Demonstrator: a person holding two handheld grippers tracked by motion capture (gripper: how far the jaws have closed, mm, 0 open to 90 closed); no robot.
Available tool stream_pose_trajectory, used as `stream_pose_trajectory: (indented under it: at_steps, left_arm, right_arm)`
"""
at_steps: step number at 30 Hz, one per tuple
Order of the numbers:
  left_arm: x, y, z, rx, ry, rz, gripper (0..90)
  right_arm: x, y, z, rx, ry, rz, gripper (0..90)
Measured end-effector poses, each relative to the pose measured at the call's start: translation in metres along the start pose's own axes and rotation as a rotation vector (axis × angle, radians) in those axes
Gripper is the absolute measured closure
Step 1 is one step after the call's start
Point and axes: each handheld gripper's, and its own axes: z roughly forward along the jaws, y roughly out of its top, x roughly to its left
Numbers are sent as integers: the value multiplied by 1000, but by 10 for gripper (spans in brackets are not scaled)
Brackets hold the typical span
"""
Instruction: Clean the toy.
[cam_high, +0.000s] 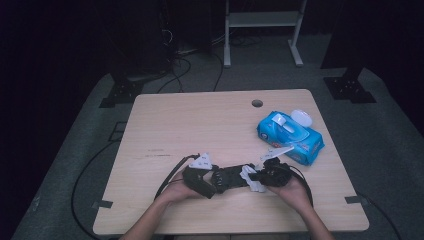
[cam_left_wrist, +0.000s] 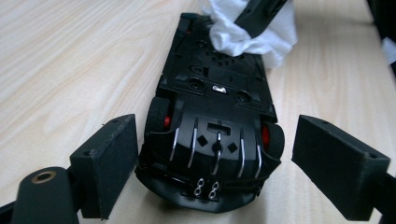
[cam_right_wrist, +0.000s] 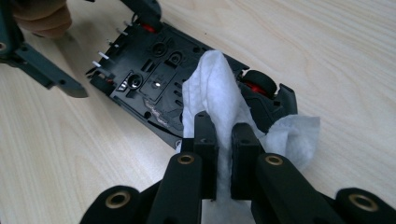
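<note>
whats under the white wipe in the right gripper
The white wipe, pinched in the right gripper, lies over one end of the upturned black toy car. The underside beside it shows; the part beneath the wipe is covered.

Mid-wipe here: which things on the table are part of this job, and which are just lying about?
In the job:
- toy car, upside down
- white wipe, clamped in the right gripper
- left gripper, jaws open either side of the car

Lying about:
- blue wipes pack
</note>
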Motion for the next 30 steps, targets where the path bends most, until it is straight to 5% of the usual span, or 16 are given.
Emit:
stream_pose_trajectory:
  at_steps: [3, 10, 16, 19, 25, 30]
  left_arm:
    - [-1, -1, 8, 47, 26, 36, 124]
    - [-3, -3, 11, 58, 63, 87, 162]
    - [-5, -5, 14, 68, 68, 113, 233]
    - [-6, -5, 13, 68, 74, 136, 238]
    - [-6, -5, 13, 68, 71, 148, 240]
    - [-7, -3, 12, 70, 77, 163, 240]
  right_arm:
    - [2, -3, -1, -13, 12, 9, 837]
    - [5, -3, -1, -11, 6, 10, 837]
    - [28, 10, 11, -31, 34, -57, 838]
    - [34, 15, 17, -32, 10, -92, 838]
    - [27, 11, 12, -41, -62, -75, 839]
    - [42, 14, 21, -76, -6, -116, 839]
